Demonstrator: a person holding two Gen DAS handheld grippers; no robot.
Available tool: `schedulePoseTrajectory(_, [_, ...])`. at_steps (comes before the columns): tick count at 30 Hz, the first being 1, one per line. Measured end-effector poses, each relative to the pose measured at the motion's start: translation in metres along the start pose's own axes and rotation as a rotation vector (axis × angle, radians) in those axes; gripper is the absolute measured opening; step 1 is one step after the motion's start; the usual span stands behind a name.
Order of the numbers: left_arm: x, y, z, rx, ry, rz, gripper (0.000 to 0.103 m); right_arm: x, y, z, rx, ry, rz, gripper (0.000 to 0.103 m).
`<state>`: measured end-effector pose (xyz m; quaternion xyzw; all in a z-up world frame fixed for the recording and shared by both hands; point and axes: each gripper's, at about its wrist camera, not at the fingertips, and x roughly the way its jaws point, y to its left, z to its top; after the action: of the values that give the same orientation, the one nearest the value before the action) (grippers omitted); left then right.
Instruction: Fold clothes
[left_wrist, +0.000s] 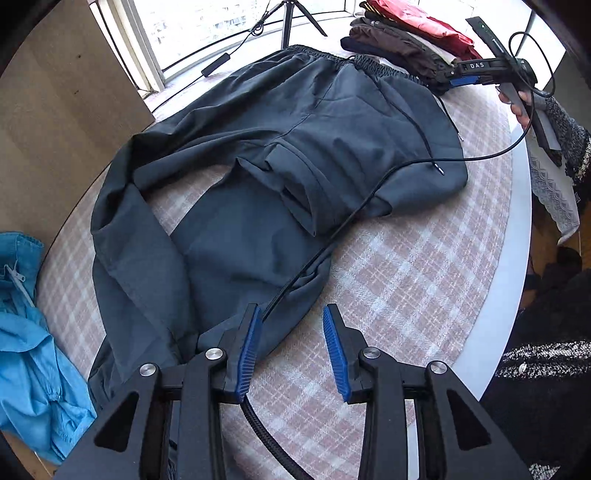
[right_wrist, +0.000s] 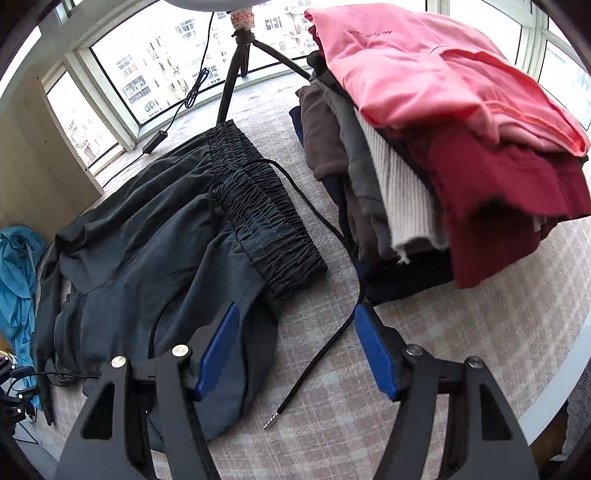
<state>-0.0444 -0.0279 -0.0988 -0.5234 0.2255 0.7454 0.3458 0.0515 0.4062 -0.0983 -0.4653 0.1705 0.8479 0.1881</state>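
Dark grey trousers (left_wrist: 258, 192) lie spread on the checked tablecloth (left_wrist: 406, 280), elastic waistband (right_wrist: 266, 218) at the far end, legs bent back toward me. My left gripper (left_wrist: 291, 314) is open just above the nearest fold of a trouser leg, nothing between its blue pads. My right gripper (right_wrist: 293, 314) hovers open near the waistband corner, and the trousers' black drawstring (right_wrist: 314, 365) trails on the cloth between its fingers. In the left wrist view the right gripper (left_wrist: 458, 75) shows at the far right, held by a hand (left_wrist: 517, 107).
A stack of folded clothes (right_wrist: 443, 147), pink on top, stands right of the waistband. A blue garment (left_wrist: 33, 350) lies at the left table edge. A black cable (left_wrist: 332, 243) crosses the trousers. A tripod (right_wrist: 236, 66) stands by the windows beyond. The table's white rim (left_wrist: 517, 258) curves at right.
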Motion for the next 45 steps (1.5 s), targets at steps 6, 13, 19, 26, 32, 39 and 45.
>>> schedulePoseTrajectory(6, [-0.066,0.037,-0.017,-0.085,-0.128,0.064,0.046,-0.078,-0.011,0.02,-0.031,-0.114,0.016,0.072])
schedulePoseTrajectory(13, [0.037,-0.015,-0.01,0.157,-0.014,0.075,0.046,0.006,0.024,-0.01,-0.12,0.023,0.006,0.073])
schedulePoseTrajectory(19, [0.091,-0.022,0.0,0.192,0.094,0.081,0.004,0.048,0.028,-0.03,-0.052,0.093,0.04,0.073])
schedulePoseTrajectory(26, [0.061,0.006,-0.003,0.031,0.038,-0.003,0.003,0.066,0.04,-0.046,-0.057,0.134,0.067,0.073])
schedulePoseTrajectory(32, [0.022,0.035,-0.016,-0.119,-0.012,0.001,0.003,0.081,0.054,-0.057,-0.073,0.154,0.101,0.074])
schedulePoseTrajectory(39, [-0.029,0.052,-0.035,-0.232,-0.094,0.034,0.002,0.058,0.063,-0.051,-0.063,0.095,0.253,0.003])
schedulePoseTrajectory(45, [-0.085,0.07,-0.056,-0.332,-0.155,0.071,0.002,-0.029,0.033,-0.023,-0.004,-0.085,0.287,0.003])
